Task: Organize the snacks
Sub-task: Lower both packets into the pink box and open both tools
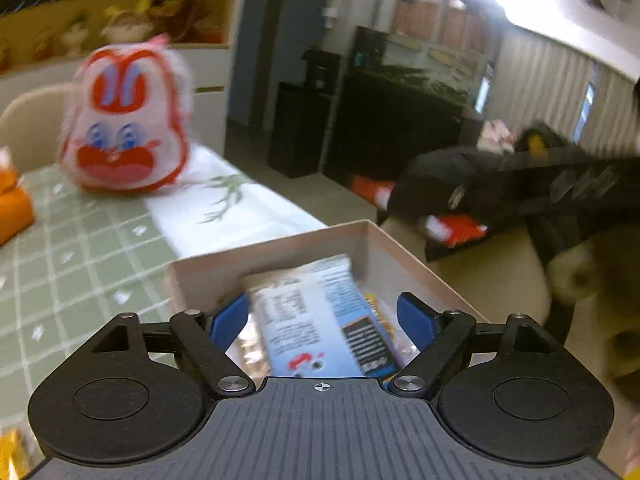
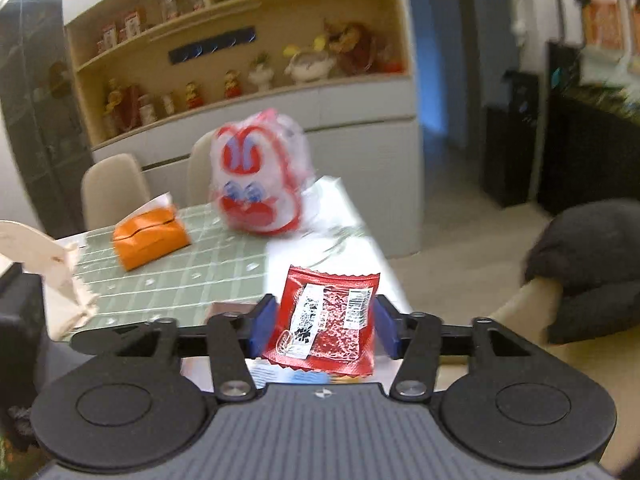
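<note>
The left gripper (image 1: 323,318) hangs above a cardboard box (image 1: 272,246), its blue pads spread wide and pressing on nothing. Inside the box lies a blue and white snack packet (image 1: 316,316), its print smeared and unreadable; its near end is hidden behind the gripper body, and something yellowish beside it is too covered to name. At 11 o'clock on the green checked tablecloth (image 1: 80,248) stands a red and white rabbit-face bag (image 1: 124,120), badly blurred. At 3 o'clock a dark gripper-like shape passes, with red packaging showing at it, too smeared to be sure of.

The right gripper (image 2: 323,326) has a red snack packet (image 2: 328,320) upright between its pads; the left pad touches it, but at the right pad I cannot tell contact from a narrow gap. An orange tissue pack (image 2: 150,236) lies at 10 o'clock, and pale wooden pieces (image 2: 60,272) at 9 o'clock are cut off by the frame
</note>
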Available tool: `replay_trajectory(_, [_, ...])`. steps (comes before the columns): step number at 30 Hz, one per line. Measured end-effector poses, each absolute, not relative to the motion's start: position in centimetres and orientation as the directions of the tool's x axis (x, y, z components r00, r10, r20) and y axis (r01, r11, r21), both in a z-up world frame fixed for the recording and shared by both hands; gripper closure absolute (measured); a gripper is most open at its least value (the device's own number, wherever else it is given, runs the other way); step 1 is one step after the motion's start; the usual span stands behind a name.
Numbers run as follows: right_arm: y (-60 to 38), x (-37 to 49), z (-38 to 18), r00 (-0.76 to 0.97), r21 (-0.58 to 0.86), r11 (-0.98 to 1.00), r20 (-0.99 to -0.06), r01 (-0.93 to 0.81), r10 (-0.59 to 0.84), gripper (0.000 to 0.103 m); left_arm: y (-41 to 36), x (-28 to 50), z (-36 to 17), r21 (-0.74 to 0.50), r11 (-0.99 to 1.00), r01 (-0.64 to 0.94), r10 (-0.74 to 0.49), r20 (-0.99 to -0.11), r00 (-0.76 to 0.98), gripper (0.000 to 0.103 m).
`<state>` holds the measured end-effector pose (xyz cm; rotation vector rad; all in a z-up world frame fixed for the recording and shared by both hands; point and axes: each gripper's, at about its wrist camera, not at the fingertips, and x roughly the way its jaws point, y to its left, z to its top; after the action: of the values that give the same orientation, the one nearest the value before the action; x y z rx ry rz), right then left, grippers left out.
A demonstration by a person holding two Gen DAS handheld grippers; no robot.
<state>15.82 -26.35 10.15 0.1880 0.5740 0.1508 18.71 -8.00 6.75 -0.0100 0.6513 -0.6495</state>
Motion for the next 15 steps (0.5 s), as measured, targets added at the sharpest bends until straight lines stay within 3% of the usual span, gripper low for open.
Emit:
replay_trajectory(6, [-24.5, 15.3, 8.8, 0.822, 0.184, 0.979, -0.542, -0.085, 0.173, 0.039, 1.2, 17.0, 7.2, -0.362, 0.872, 0.329, -0.482, -0.524, 0.702, 0.017])
replay_trajectory(11, [-20.6, 12.6, 8.9, 0.797, 0.201, 0.964, -0.546, -0.175, 0.259, 0.038, 6.8, 14.0, 6.3, -0.396, 0.897, 0.198, -0.402, -0.541, 0.739, 0.019])
replay_trajectory(15, [-15.0, 10.3, 7.7, 0.753, 0.161, 0.945, -0.573, -0.285, 0.325, 0.039, 10.8, 11.0, 5.4, -0.349, 0.93, 0.114, -0.308, -0.573, 0.759, 0.019])
